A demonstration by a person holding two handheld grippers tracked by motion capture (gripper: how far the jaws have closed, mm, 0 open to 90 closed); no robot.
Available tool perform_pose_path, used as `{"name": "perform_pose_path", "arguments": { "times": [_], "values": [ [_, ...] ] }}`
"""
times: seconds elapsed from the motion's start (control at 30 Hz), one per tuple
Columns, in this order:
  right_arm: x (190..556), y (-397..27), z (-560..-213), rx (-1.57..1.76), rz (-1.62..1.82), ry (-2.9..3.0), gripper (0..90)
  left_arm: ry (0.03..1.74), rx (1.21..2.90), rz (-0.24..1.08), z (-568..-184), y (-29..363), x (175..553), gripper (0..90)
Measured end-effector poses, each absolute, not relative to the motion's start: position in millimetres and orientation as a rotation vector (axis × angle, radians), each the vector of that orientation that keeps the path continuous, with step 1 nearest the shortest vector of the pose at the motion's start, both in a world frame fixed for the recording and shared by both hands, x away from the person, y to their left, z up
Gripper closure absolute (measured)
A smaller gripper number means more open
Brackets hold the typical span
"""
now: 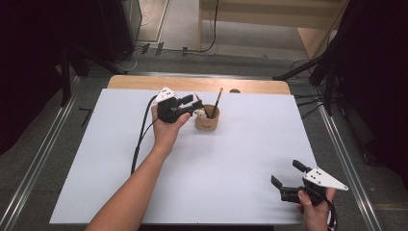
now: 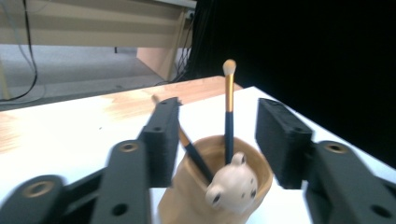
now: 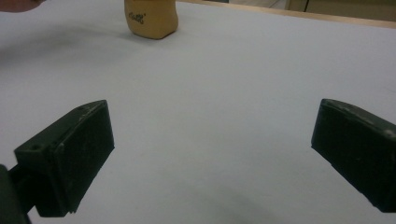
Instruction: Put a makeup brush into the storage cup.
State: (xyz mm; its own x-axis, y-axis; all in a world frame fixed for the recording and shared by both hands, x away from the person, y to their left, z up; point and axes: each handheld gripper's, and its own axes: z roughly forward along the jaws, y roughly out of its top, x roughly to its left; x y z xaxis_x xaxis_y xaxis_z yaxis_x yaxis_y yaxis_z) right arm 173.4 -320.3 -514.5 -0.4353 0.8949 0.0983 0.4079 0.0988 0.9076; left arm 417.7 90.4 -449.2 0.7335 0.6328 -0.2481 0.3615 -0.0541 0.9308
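Note:
A tan wooden cup (image 1: 207,120) with a small bear face (image 2: 233,184) on its rim stands at the far middle of the white table. Two brushes stand in it: one upright with a gold ferrule (image 2: 229,102) and one leaning left (image 2: 194,151). My left gripper (image 1: 190,103) hovers just left of the cup, its jaws apart on either side of the brushes; in the left gripper view (image 2: 218,112) the leaning brush lies close to the left jaw. My right gripper (image 1: 286,172) rests open at the near right with nothing between its jaws (image 3: 212,126). The cup (image 3: 150,18) shows far off.
A white sheet (image 1: 231,163) covers the table, with a strip of bare wood (image 1: 202,84) along the far edge. A black cable (image 1: 142,139) trails from the left gripper toward the near left. Dark stands and curtains flank the table.

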Motion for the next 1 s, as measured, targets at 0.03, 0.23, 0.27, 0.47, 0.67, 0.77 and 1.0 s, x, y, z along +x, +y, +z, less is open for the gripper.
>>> {"name": "perform_pose_path", "arguments": {
  "times": [0.03,0.23,0.27,0.47,0.67,0.77,1.0],
  "values": [
    [173,-320,-515,1.272,1.31,1.894,0.0,0.811,1.667,0.255,-449,93,417,44.7],
    [174,-320,-515,1.272,1.308,1.895,0.0,0.794,1.726,0.28,-446,102,408,30.1],
    [174,-320,-515,1.271,1.307,1.896,0.0,0.794,1.741,0.281,-445,104,406,26.7],
    [174,-319,-516,1.271,1.308,1.897,0.0,0.792,1.773,0.267,-447,116,401,4.2],
    [174,-319,-516,1.272,1.306,1.899,0.0,0.781,1.784,0.27,-449,127,393,0.0],
    [174,-318,-516,1.274,1.305,1.898,0.0,0.787,1.795,0.279,-449,131,389,0.0],
    [174,-318,-516,1.274,1.305,1.899,0.0,0.775,1.799,0.285,-449,139,376,0.0]
  ]
}}
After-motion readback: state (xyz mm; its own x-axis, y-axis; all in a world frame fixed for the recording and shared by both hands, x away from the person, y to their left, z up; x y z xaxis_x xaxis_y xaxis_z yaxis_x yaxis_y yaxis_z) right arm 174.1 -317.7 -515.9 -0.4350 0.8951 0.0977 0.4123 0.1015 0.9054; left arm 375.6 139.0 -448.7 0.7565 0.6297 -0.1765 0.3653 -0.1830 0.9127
